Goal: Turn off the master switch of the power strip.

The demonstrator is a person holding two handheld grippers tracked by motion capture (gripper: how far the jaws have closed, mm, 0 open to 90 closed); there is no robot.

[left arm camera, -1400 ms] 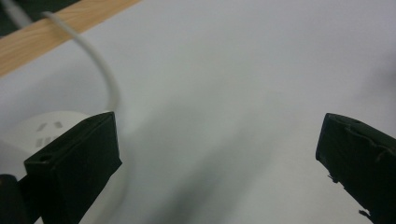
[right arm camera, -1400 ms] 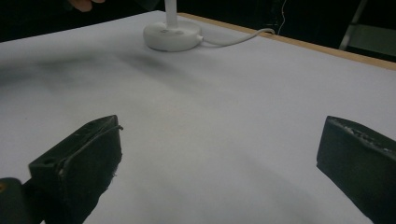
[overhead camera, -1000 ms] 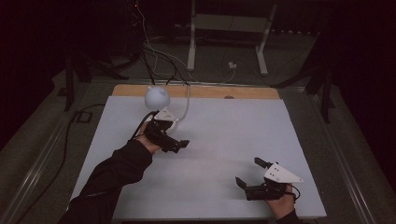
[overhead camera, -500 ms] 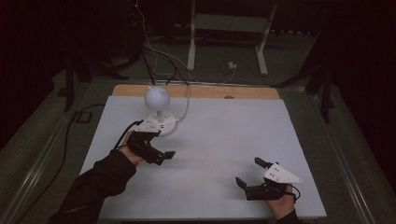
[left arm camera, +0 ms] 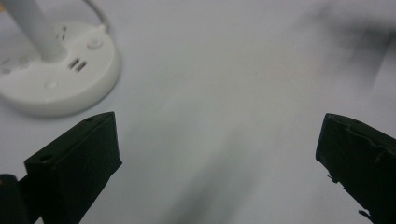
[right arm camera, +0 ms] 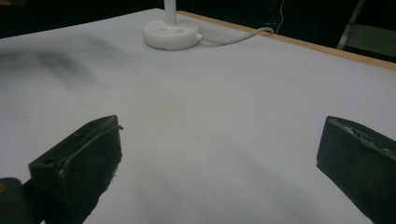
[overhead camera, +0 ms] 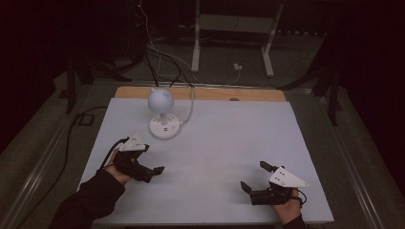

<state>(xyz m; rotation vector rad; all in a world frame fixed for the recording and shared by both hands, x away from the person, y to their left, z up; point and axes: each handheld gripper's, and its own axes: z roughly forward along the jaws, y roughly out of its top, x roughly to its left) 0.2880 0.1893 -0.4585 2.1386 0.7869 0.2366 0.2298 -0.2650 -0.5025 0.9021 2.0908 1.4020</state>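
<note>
- up top, from the high view: white lamp (overhead camera: 162, 114) standing upright at the far left part of the white table (overhead camera: 229, 143), round globe head over a thin stem, flat round base touching the tabletop, white cord (overhead camera: 190, 107) curling off the base toward the wooden far edge.
- also from the high view: left gripper (overhead camera: 152, 172) low over the near left of the table, just nearer than the lamp base and apart from it, jaws spread, nothing between them; dark sleeve (overhead camera: 86, 202) coming in from the bottom left corner.
- same view: right gripper (overhead camera: 256, 177) near the front right corner, well apart from the lamp, jaws wide, empty, grey three-cornered plate on top, hand (overhead camera: 286, 210) at the table's near edge.
- next, the left gripper view: two black jaws set far apart at the bottom corners, bare white tabletop between them; lamp base (left arm camera: 56, 70) close by at upper left, with small sockets and a round button on its top face, stem rising out of frame; not touched by either jaw.
- lastly, the right gripper view: black jaws parted wide over empty tabletop; lamp base (right arm camera: 172, 33) far off at the top, cord (right arm camera: 238, 35) trailing away toward the wooden edge (right arm camera: 317, 46); blurred dark smear at upper left, too soft to tell.
</note>
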